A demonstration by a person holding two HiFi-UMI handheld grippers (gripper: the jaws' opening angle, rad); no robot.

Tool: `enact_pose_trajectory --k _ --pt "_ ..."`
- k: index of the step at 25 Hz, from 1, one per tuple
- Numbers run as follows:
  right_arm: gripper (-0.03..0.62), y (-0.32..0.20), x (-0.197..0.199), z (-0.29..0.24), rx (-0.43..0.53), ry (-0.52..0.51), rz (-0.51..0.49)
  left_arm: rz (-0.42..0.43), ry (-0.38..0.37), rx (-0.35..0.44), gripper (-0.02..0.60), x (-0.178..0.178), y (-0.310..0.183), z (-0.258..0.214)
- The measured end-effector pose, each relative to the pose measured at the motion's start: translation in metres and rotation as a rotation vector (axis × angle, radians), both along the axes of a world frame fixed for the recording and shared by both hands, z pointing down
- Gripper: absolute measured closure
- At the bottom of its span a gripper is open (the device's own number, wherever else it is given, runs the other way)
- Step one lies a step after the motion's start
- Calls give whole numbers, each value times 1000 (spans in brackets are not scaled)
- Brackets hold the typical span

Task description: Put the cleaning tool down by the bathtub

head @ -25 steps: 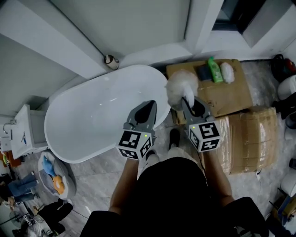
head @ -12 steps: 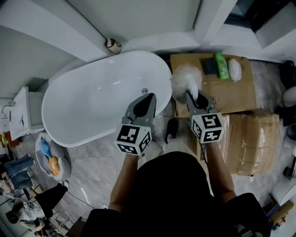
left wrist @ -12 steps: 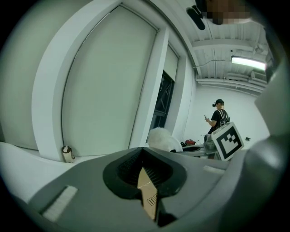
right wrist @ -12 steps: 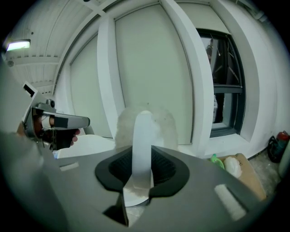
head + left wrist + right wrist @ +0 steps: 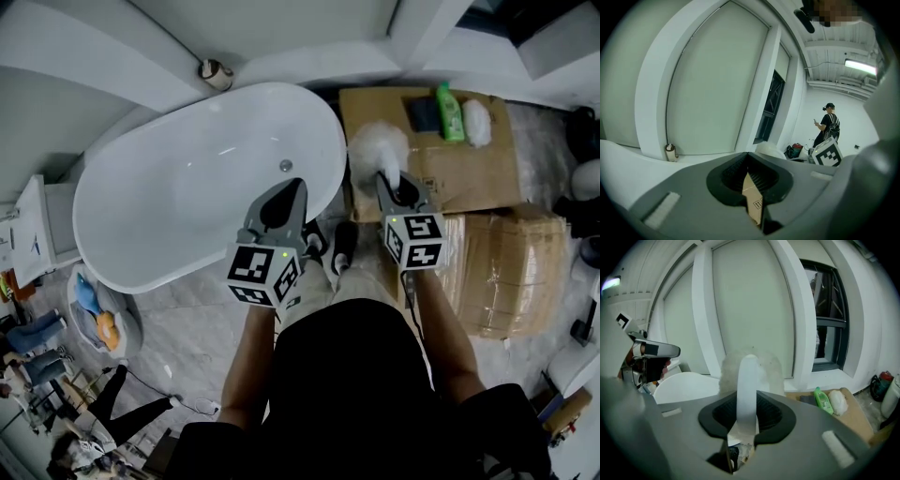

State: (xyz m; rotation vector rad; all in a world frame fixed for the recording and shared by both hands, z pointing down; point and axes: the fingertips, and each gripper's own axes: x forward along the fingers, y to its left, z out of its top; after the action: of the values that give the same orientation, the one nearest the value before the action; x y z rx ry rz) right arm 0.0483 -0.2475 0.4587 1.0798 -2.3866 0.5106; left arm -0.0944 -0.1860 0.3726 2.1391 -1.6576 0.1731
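Note:
The cleaning tool (image 5: 377, 147) is a white fluffy brush on a white handle (image 5: 747, 385). My right gripper (image 5: 387, 180) is shut on that handle, and the fluffy head sticks out past the jaws. The head hangs over the left edge of a flat cardboard sheet (image 5: 469, 178), just right of the white oval bathtub (image 5: 187, 178). In the right gripper view the tub's rim (image 5: 686, 383) shows to the left of the tool. My left gripper (image 5: 292, 184) is shut with nothing in it, over the tub's near right rim.
On the cardboard lie a green bottle (image 5: 451, 111), a dark sponge (image 5: 421, 112) and a white fluffy pad (image 5: 477, 122). A wrapped carton (image 5: 511, 272) sits at the right. A small roll (image 5: 214, 73) stands on the ledge behind the tub. A person (image 5: 828, 123) stands far off.
Both grippers have sunk, the right one more, carrying the tool lower beside the tub's right end. The grip on the handle is unchanged and the left jaws stay shut.

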Motion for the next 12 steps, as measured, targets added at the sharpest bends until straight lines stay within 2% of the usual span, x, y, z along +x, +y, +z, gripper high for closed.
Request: enact_pose_trajectory --k 12 --pt "505 -10 2 59 -44 49 21 68 3 -30 583 7 -27 27"
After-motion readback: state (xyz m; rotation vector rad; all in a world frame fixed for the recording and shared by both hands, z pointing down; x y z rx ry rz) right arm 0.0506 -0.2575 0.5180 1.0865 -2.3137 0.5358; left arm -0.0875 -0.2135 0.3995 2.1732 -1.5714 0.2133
